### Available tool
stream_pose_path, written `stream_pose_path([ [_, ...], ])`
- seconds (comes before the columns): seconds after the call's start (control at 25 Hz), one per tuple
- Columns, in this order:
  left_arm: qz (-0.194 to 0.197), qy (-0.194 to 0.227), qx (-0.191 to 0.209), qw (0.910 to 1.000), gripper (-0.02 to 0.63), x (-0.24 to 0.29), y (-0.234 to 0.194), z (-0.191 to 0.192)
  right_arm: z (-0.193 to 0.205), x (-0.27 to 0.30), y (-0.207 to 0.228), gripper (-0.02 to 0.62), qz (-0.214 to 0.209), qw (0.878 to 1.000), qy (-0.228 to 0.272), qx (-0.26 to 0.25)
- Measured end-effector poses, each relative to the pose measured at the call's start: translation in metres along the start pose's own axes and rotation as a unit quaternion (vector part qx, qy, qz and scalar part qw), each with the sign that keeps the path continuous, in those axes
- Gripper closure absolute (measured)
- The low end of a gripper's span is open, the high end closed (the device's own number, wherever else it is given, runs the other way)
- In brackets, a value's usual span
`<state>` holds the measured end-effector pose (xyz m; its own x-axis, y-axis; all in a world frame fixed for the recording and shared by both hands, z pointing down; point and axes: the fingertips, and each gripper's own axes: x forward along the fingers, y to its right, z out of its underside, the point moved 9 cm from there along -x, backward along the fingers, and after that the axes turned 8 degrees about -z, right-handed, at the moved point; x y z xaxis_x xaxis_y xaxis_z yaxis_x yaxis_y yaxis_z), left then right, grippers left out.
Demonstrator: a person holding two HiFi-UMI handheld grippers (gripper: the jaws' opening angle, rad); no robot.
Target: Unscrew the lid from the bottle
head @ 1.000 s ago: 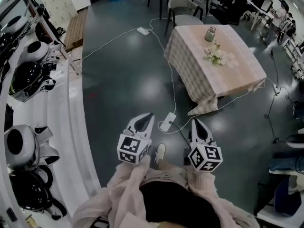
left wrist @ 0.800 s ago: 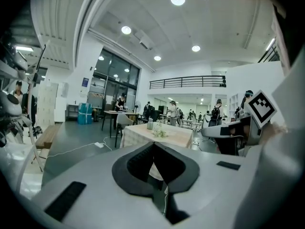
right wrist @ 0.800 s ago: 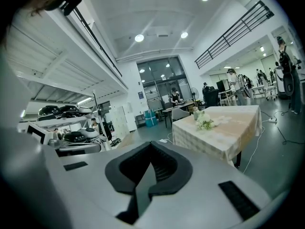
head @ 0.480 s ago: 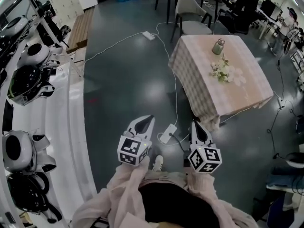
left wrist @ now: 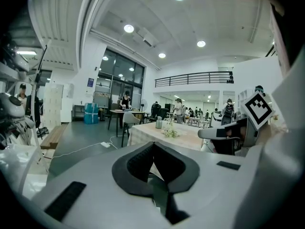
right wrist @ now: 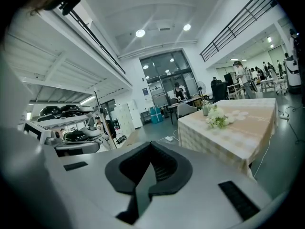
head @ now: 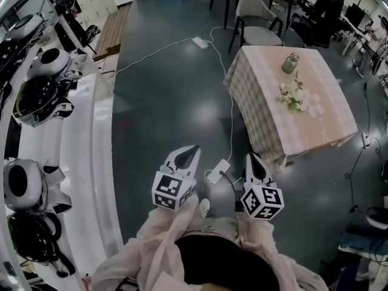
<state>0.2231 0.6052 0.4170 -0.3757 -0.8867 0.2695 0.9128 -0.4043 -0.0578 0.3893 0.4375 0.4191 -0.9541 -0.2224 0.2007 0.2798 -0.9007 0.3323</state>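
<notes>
I see the bottle [head: 291, 63] standing on the cloth-covered table [head: 321, 129], just behind the flowers [head: 296, 96]. It is well ahead and to the right of my left gripper [head: 193, 150] and right gripper [head: 250, 158], both clenched on nothing.

The head view looks steeply down from overhead. Both gripper views face nearly level, low over the floor, toward the distant cloth-covered table [head: 315, 132] that all three share.
</notes>
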Motion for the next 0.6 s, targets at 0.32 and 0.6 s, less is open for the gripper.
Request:
stream_pose_path([
  [0.32, -0.006, -0.012, -0.005, 0.9999, 0.58, -0.001, -0.003, 0.005, 0.009, 0.003, -0.005, 0.583, -0.008, 1.0, -0.013, 0.008],
  [0.6, 0.008, -0.017, -0.004, 0.9998, 0.58, 0.016, -0.008, 0.004, 0.005, 0.016, -0.001, 0.583, -0.002, 1.0, -0.012, 0.009],
])
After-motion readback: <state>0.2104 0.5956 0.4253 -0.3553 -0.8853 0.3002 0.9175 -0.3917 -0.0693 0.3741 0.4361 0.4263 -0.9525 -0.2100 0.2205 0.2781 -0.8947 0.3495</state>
